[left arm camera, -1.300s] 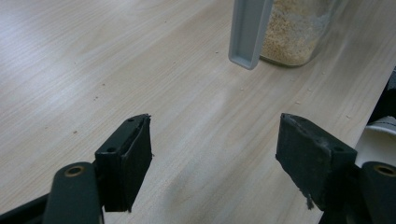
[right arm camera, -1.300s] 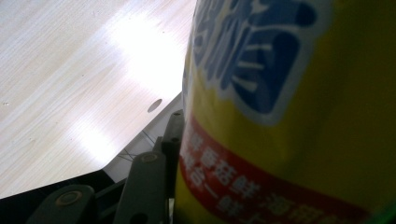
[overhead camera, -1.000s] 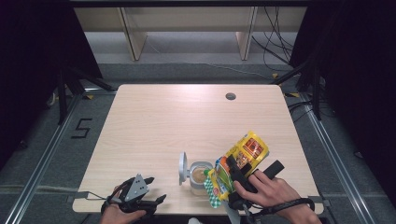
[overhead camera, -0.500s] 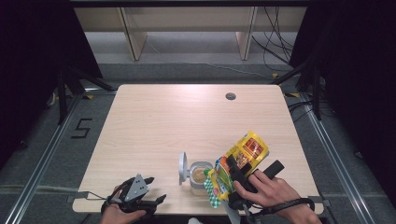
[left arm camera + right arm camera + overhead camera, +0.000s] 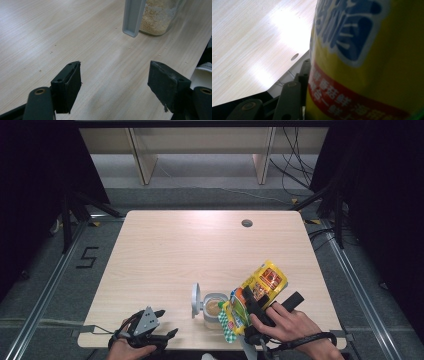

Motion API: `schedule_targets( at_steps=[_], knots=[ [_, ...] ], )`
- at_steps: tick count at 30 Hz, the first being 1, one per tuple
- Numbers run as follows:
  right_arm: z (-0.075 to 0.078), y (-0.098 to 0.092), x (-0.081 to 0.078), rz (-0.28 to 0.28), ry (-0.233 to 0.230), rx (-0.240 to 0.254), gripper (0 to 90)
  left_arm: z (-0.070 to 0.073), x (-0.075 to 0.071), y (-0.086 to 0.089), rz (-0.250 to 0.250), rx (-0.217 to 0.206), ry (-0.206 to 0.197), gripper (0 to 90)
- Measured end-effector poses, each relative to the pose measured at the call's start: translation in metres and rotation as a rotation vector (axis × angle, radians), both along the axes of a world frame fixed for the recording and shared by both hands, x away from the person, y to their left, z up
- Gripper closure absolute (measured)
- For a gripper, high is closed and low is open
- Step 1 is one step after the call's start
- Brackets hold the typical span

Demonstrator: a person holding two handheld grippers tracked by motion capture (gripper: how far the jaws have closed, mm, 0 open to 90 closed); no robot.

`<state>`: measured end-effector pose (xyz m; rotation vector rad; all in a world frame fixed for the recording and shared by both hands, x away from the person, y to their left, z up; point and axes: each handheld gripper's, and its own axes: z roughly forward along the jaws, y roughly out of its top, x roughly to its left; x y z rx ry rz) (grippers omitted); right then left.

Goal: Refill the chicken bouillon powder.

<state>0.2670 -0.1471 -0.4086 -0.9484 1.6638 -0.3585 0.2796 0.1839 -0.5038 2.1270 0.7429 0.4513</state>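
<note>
Nothing has shifted since the earlier frames: both my hands sit where they were, and the yellow snack bag hangs at the same tilt. My right gripper is clamped on that bag near the table's near right edge, the bag slanting up toward the far right with its low end over the jar; in the right gripper view the bag's yellow, red and blue print presses close against the one jaw I can see, and the other jaw is hidden behind it. The clear jar stands just left of the bag, its grey lid flipped up on the jar's left side; it holds a tan, crumbly filling, which the left gripper view shows through the glass filling what shows of the jar. My left gripper rests at the near left edge of the table, jaws spread wide with only bare wood between them, well apart from the jar. The jar and bag crowd the near edge; the whole far half of the tabletop lies open, apart from a small round hole near the far right.
</note>
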Motion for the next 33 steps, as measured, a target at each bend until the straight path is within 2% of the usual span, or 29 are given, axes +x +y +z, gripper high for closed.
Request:
schedule_targets(
  at_steps=[2, 5, 6, 8, 11, 19, 20, 25, 27, 30, 33],
  knots=[
    [-0.0011, -0.0012, -0.0008, -0.014, 0.003, 0.023, 63.7, 0.0, 0.0002, 0.0003, 0.0, 0.008, 0.004, 26.0],
    [0.0002, -0.0011, -0.0006, -0.013, -0.003, 0.008, 63.8, 0.0002, 0.0003, 0.0002, -0.003, 0.005, 0.007, 26.0],
    [0.0002, -0.0013, -0.0005, -0.011, -0.003, 0.009, 63.8, -0.0002, -0.0001, -0.0001, 0.002, -0.001, 0.004, 26.1],
    [0.0002, -0.0015, -0.0005, -0.011, -0.002, 0.01, 63.8, 0.0006, 0.0007, 0.001, -0.007, 0.019, -0.007, 26.1],
    [-0.0001, -0.0021, -0.0006, -0.012, -0.002, 0.013, 63.8, 0.0005, 0.0008, 0.0009, -0.006, 0.019, 0.007, 26.1],
    [0.0001, -0.0021, -0.0004, -0.012, -0.001, 0.01, 63.8, 0.0005, 0.0005, 0.0009, -0.002, 0.016, -0.003, 26.0],
    [-0.0002, -0.0021, -0.0005, -0.012, -0.002, 0.012, 63.8, 0.0001, -0.0001, 0.0, 0.003, 0.0, -0.003, 26.0],
    [0.0009, -0.0019, -0.0006, -0.013, -0.001, 0.01, 63.7, 0.0, 0.0, -0.0001, 0.003, 0.001, -0.004, 26.0],
    [0.0004, -0.0024, -0.0007, -0.015, 0.001, 0.021, 63.8, 0.0004, 0.0005, 0.0008, -0.001, 0.015, -0.002, 26.1],
    [0.0009, -0.0027, -0.0008, -0.016, -0.001, 0.013, 65.0, 0.0001, 0.0, 0.0, 0.005, 0.002, -0.003, 26.0],
    [0.0008, -0.0027, -0.0011, -0.016, 0.0, 0.016, 65.3, 0.0003, 0.0003, 0.0005, 0.001, 0.009, -0.002, 26.0]
  ],
)
